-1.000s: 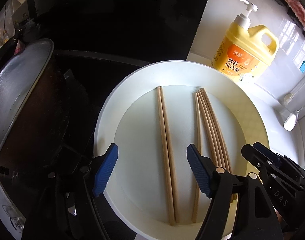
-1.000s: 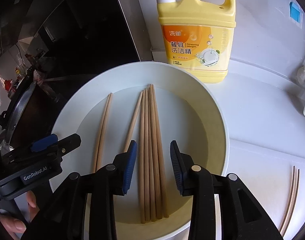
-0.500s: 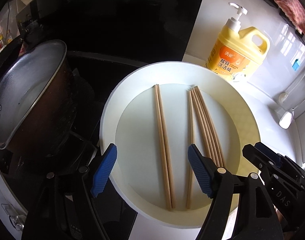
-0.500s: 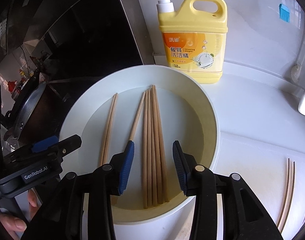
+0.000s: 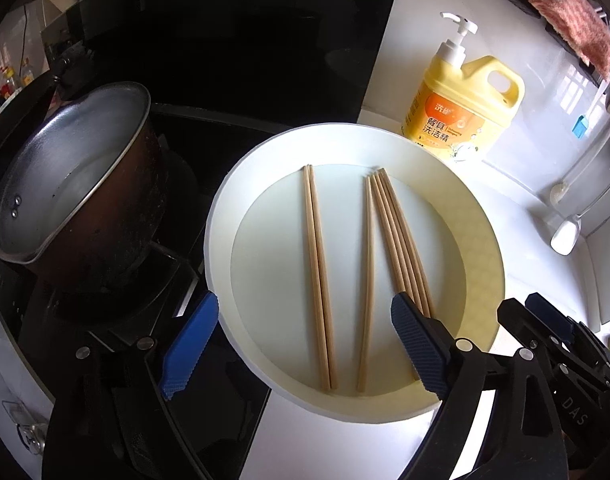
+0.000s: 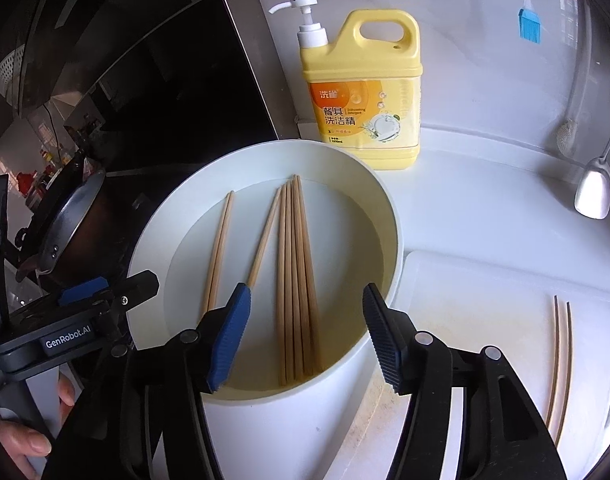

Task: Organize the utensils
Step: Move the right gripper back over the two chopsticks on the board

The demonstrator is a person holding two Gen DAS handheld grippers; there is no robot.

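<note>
Pale wooden chopsticks (image 5: 399, 240) lie lengthwise in white bowl (image 5: 221, 216): pair at left, one askew, bundle of perhaps five. Left gripper (image 5: 297, 344) and right gripper (image 6: 305, 332) above near rim, jaws just widened, grasping nothing. Bowl on white bench (image 6: 485, 200).

Chopstick bundle's (image 5: 401, 240) near ends hidden behind left gripper (image 5: 301, 344) pad.
</note>
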